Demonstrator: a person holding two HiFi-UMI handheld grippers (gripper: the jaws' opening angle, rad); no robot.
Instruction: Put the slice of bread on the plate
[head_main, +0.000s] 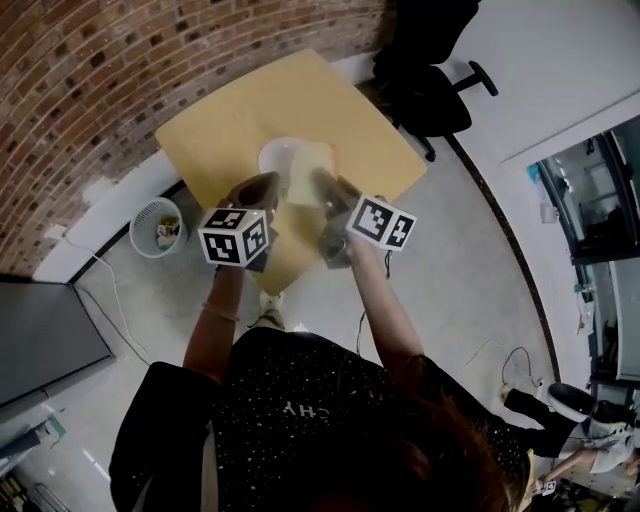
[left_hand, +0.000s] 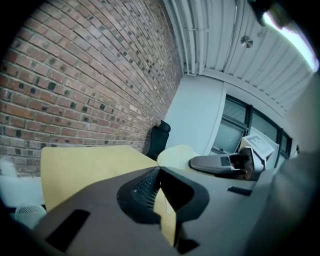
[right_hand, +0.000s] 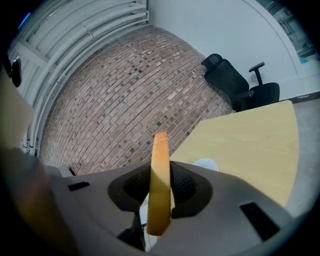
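A pale slice of bread (head_main: 304, 181) hangs just above the white plate (head_main: 283, 154) on the yellow table (head_main: 225, 120). My left gripper (head_main: 266, 189) is shut on the slice's left edge and my right gripper (head_main: 328, 188) on its right edge. In the left gripper view the jaws (left_hand: 160, 192) pinch a pale corner of the bread (left_hand: 166, 217), and the right gripper (left_hand: 225, 162) shows beyond them. In the right gripper view the jaws (right_hand: 160, 175) clamp the brown crust edge of the bread (right_hand: 159, 200), which stands upright between them. The plate (right_hand: 206, 164) shows just past them.
A brick wall (head_main: 90, 70) runs behind the table. A white wastebasket (head_main: 158, 226) stands on the floor by the table's left corner. A black office chair (head_main: 430, 95) is at the table's far right. A dark panel (head_main: 40, 340) stands at the left.
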